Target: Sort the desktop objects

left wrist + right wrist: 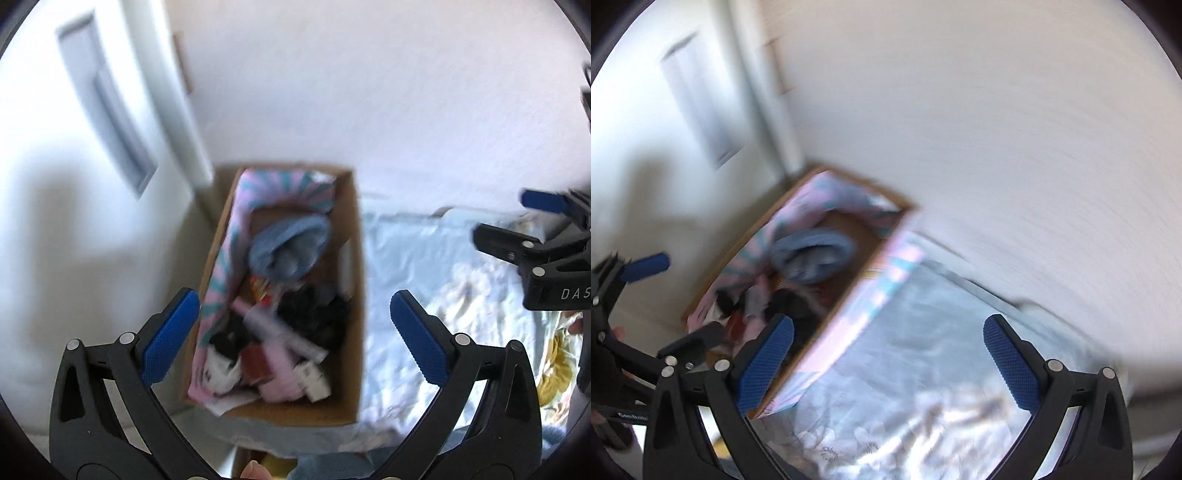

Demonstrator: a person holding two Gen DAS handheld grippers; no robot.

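Note:
An open cardboard box [356, 295] stands on a pale blue cloth against the wall; it also shows in the right wrist view [849, 295]. Inside lie a pink and teal striped cloth [229, 266], a blue knitted piece [288, 245], a black bundle [314, 314] and small pink and white items [284, 373]. My left gripper [295, 336] is open and empty above the box's near half. My right gripper [890, 365] is open and empty, over the box's right edge and the cloth. It also shows at the right edge of the left wrist view [517, 221]. Both views are blurred.
The pale blue floral cloth [424, 277] covers the surface right of the box. A white wall [369, 92] runs behind. A white door or cabinet with a recessed panel [107, 107] stands at the left.

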